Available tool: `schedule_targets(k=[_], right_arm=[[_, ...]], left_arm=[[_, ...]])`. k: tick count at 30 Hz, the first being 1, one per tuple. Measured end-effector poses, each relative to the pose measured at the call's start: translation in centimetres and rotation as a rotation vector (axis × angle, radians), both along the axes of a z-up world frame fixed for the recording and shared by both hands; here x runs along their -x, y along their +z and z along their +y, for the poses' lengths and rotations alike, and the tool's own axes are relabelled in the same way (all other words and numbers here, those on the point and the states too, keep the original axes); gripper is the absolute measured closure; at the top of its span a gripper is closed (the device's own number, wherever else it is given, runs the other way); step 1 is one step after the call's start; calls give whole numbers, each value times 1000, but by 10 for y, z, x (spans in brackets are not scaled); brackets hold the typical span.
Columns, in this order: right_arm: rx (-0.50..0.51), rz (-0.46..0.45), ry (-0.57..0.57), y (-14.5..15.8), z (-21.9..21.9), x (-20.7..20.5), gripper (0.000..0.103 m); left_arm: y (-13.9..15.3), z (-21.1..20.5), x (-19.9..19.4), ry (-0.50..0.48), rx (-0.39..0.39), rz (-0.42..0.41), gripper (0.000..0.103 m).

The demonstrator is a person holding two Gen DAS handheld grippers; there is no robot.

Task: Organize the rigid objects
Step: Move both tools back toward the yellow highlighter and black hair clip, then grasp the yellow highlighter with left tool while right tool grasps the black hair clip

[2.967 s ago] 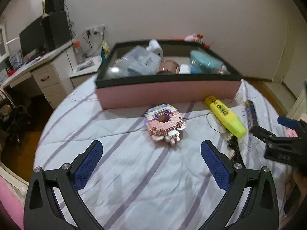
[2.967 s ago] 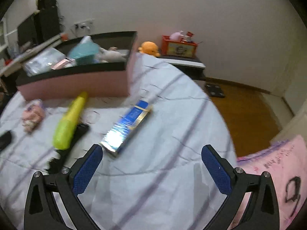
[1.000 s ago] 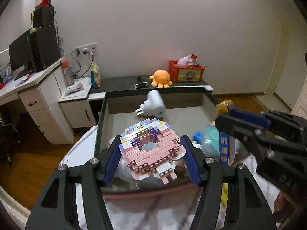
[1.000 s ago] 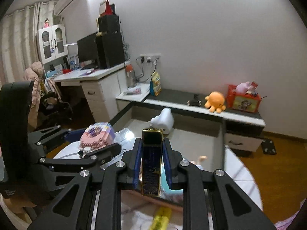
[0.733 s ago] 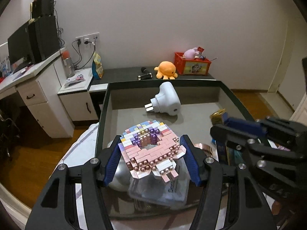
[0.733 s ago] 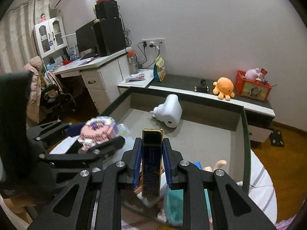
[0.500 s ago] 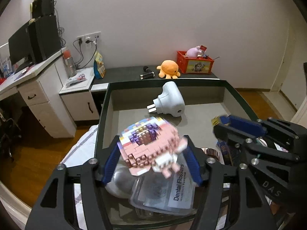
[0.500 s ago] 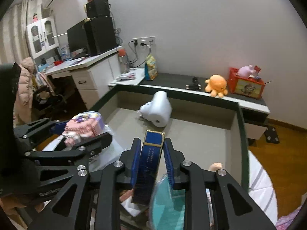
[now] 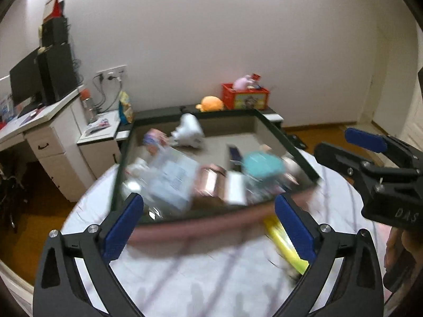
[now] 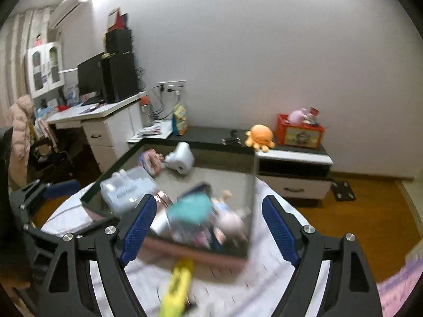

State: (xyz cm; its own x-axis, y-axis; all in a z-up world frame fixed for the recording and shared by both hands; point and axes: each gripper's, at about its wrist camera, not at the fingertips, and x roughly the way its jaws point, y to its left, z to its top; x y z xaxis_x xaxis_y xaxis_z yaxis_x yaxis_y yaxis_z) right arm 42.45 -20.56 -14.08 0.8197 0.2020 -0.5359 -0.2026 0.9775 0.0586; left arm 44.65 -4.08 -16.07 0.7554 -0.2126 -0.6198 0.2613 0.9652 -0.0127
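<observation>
A pink-walled box with a dark rim (image 9: 280, 142) stands on the striped tablecloth (image 9: 211, 272). Inside, at the far left, lies the pink brick model (image 9: 154, 138) (image 10: 149, 159) beside a white plug adapter (image 9: 189, 132). The blue box (image 9: 235, 155) (image 10: 197, 189) lies further in, by a teal tub (image 9: 261, 163). My left gripper (image 9: 208, 227) hangs before the box's near wall, its jaws opening with nothing between them. My right gripper (image 10: 208, 227) is likewise opening and empty; it also shows at the right in the left wrist view. A yellow highlighter (image 10: 177, 288) lies on the cloth in front of the box.
The box also holds a clear floss pack (image 9: 171, 182), a copper can (image 9: 211, 182) and other blurred items. Behind the table stand a white desk (image 10: 105, 121) with a monitor and a low cabinet (image 10: 293, 158) with an orange plush octopus. Wooden floor surrounds the table.
Both grippers have opened and let go: the brick model and the blue box now lie in the box. Both hands have pulled back toward the near side of the table.
</observation>
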Motion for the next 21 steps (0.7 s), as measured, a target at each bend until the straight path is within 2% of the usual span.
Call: schedule_targets(k=[5, 11, 15, 21], right_arm=[[-20, 40, -77, -22, -34, 38, 19], [-58, 109, -154, -55, -68, 60, 19], [-73, 152, -146, -69, -76, 63, 19], [-61, 168, -103, -75, -63, 64, 19]], left_arm=[[-16, -35, 24, -40, -18, 43, 2], [-54, -66, 16, -42, -36, 163, 2], [-70, -66, 3, 20, -50, 221, 2], [-82, -35, -6, 112, -43, 272, 2]])
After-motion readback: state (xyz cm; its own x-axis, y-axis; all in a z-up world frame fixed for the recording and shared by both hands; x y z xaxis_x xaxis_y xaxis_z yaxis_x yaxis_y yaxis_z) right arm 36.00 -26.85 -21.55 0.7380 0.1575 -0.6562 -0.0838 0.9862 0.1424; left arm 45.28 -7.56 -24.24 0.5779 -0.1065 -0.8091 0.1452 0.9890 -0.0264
